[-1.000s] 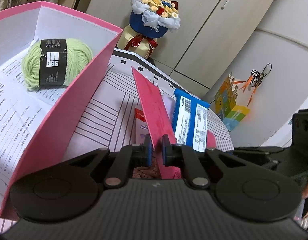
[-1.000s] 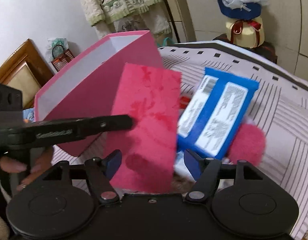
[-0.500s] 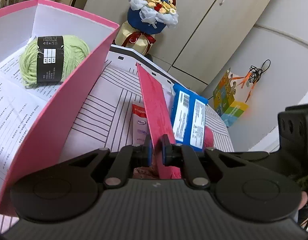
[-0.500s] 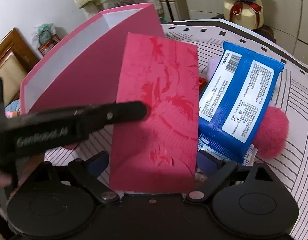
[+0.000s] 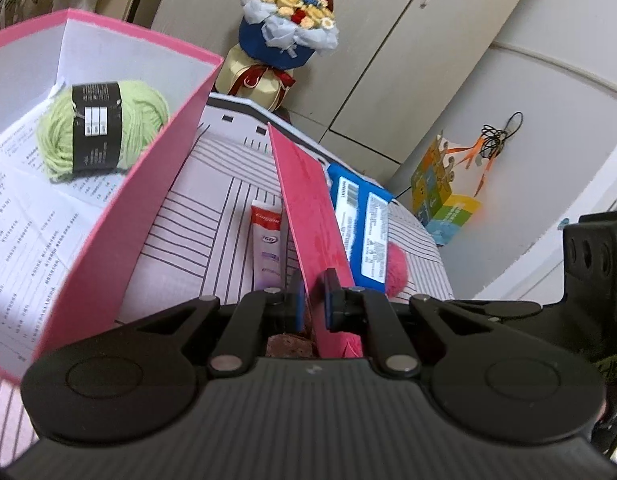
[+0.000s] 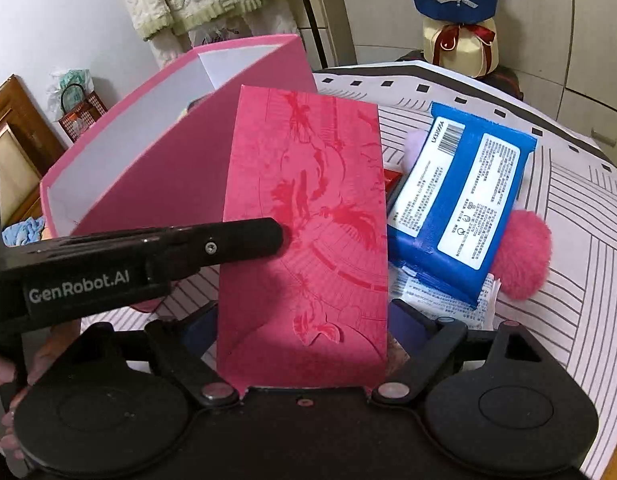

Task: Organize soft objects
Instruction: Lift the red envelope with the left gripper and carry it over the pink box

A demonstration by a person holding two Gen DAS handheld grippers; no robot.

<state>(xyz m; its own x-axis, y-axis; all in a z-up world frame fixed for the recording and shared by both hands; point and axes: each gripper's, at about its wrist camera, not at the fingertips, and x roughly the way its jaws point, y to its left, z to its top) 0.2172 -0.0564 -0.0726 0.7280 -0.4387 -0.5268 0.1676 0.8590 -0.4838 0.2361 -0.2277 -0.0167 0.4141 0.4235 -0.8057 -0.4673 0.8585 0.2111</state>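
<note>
The left gripper has its jaws closed on the lower part of a flat red paper envelope with an embossed pattern; the blue pads press against both faces. The envelope stands on edge, upright and slightly tilted, above the worktop, which is covered by a white cloth with dark stripes.

The right gripper has its jaws spread wide, one finger on each side of the envelope's lower end; neither finger visibly touches it (the envelope hides the gap between them).

A large pink cardboard box with a white interior stands toward the left edge of the worktop, tilted so that its opening faces the left wrist camera. Inside it, on printed paper sheets, lies a ball of light green yarn with a black label band.

Beyond the envelope lie the following items:
- a blue plastic pack of wipes with white labels, lying toward the right edge of the worktop;
- a fluffy pink pompom, touching the right side of the blue pack;
- a red and white toothpaste tube, lying flat between the box and the envelope.

A flower bouquet in blue wrapping stands past the far edge of the worktop, in front of grey cupboard doors.
</note>
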